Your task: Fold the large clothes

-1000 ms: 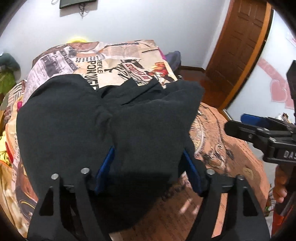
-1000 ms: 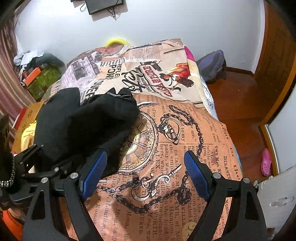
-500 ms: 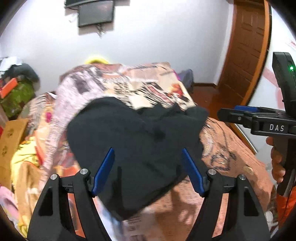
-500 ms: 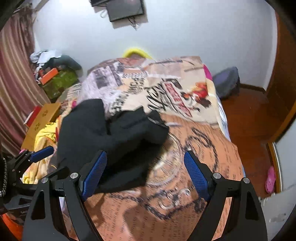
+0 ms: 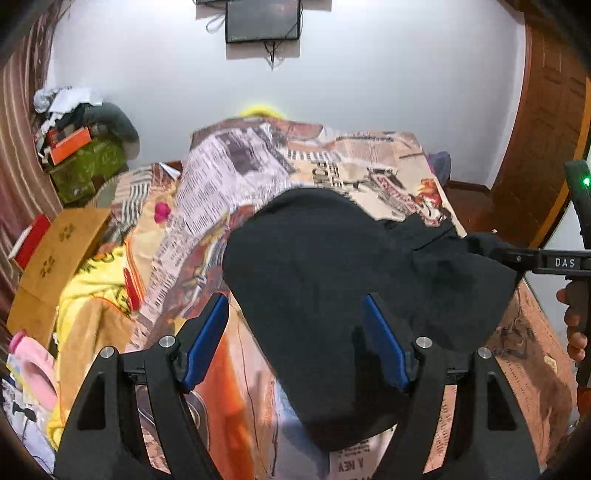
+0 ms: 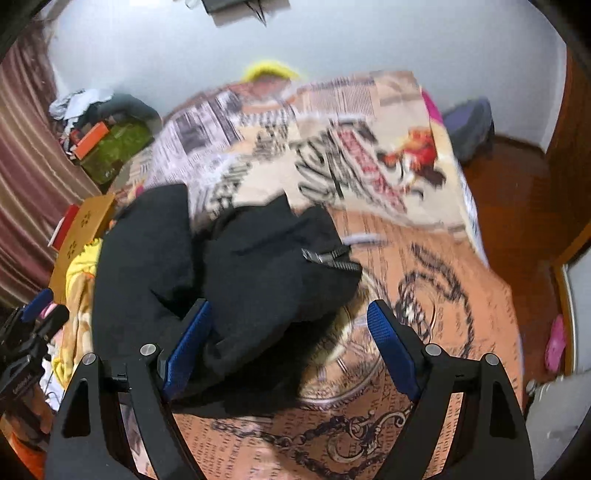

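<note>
The left claw (image 5: 295,339) is standing spread, its blue pads (image 5: 205,339) well apart and pressing on nothing. It is pointing steeply down over the near part of the bed (image 5: 532,354). The black garment (image 5: 332,266) is lying bunched on the bed's printed cover, and its near edge is showing between and under the two pads without being gripped. The left pad is standing clear of the cloth; the right pad is overlapping the cloth in the left wrist view, and contact cannot be told.

The right claw (image 6: 288,343) is also standing spread, its blue pads (image 6: 186,347) apart and empty. It is angling down over the bed (image 6: 461,295). The black garment (image 6: 229,280) is lying mostly to its left, one fold reaching into the gap between the pads. A zipper (image 6: 330,258) is showing at the garment's upper right edge.

In the left wrist view, a person's hand (image 5: 574,328) is gripping the right tool's handle at the right border.

Farther off, a cardboard box (image 5: 55,258) is lying left of the bed, and a wall screen (image 5: 262,20) is hanging on the far wall.
</note>
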A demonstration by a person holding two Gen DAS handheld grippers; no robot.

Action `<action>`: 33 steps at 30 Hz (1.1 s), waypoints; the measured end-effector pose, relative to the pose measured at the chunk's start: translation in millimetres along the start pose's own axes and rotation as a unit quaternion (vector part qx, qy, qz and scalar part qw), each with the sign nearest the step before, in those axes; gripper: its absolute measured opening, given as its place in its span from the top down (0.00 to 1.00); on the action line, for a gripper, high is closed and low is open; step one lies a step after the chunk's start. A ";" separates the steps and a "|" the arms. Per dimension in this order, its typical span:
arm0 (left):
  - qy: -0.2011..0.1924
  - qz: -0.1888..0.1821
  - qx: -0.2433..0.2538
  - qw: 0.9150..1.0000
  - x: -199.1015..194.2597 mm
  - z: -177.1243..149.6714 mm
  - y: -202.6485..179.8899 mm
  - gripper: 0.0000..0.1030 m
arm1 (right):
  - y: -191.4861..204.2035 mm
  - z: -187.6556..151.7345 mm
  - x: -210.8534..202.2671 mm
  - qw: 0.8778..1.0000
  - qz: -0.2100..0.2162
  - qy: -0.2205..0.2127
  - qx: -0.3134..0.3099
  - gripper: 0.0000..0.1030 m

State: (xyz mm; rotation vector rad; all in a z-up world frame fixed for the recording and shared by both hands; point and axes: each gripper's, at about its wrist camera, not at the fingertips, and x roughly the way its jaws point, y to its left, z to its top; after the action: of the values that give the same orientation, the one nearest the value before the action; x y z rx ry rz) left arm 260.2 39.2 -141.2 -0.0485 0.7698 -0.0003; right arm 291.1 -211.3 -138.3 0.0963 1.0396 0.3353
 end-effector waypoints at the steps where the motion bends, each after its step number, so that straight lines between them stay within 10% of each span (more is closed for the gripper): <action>1: 0.008 -0.007 -0.005 1.000 5.3 -1.9 1.4 0.28 | -4.2 -3.9 5.5 1.000 0.002 0.010 0.001 0.20; 10: 0.082 -0.103 -0.132 0.982 53.4 -16.8 30.8 0.09 | -22.7 -19.4 26.6 0.997 0.048 0.058 0.023 0.20; 17: 0.140 -0.198 -0.235 0.941 94.8 -30.2 48.0 0.00 | -27.6 -20.6 38.7 0.990 0.101 0.089 0.050 0.20; 23: 0.135 -0.191 -0.237 0.943 99.9 -30.1 41.1 0.00 | -23.2 -14.7 45.5 0.989 0.104 0.095 0.034 0.19; 28: 0.155 -0.213 -0.261 0.929 114.9 -29.2 55.2 0.00 | -21.6 -10.4 48.2 0.989 0.106 0.100 0.029 0.20; 33: 0.167 -0.222 -0.276 0.920 118.2 -31.4 58.8 0.00 | -20.3 -11.2 55.9 0.979 0.156 0.120 0.054 0.47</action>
State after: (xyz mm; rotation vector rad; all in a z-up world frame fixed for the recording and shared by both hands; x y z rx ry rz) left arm 322.3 94.4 -248.6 -0.7779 1.0692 -0.2296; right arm 311.8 -213.6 -195.1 0.3249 1.2853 0.5869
